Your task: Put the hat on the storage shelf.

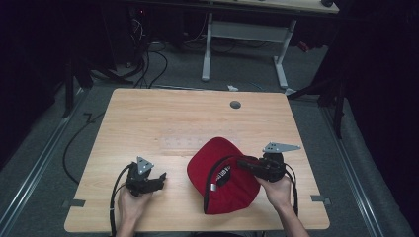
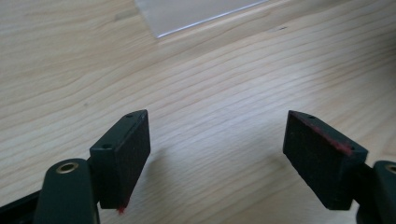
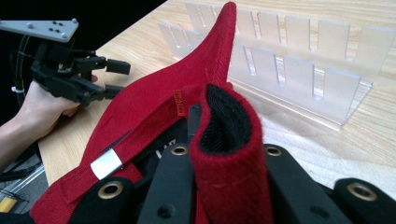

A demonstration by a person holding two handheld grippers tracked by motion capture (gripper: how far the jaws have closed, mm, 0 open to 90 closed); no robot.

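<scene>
High view showed a red cap lying on the near right part of the desk, with the right tool clamped on its rim. Right gripper view confirmed the jaws pinched shut on a fold of red fabric with black lining, a clear slotted rack standing just beyond. The left tool hovered over bare wood, jaws spread wide and holding nothing, well apart from the cap. The grip took only a thin edge of soft cloth, so a lift could probably have let the fabric slip free, or dragged the cap into the rack.
</scene>
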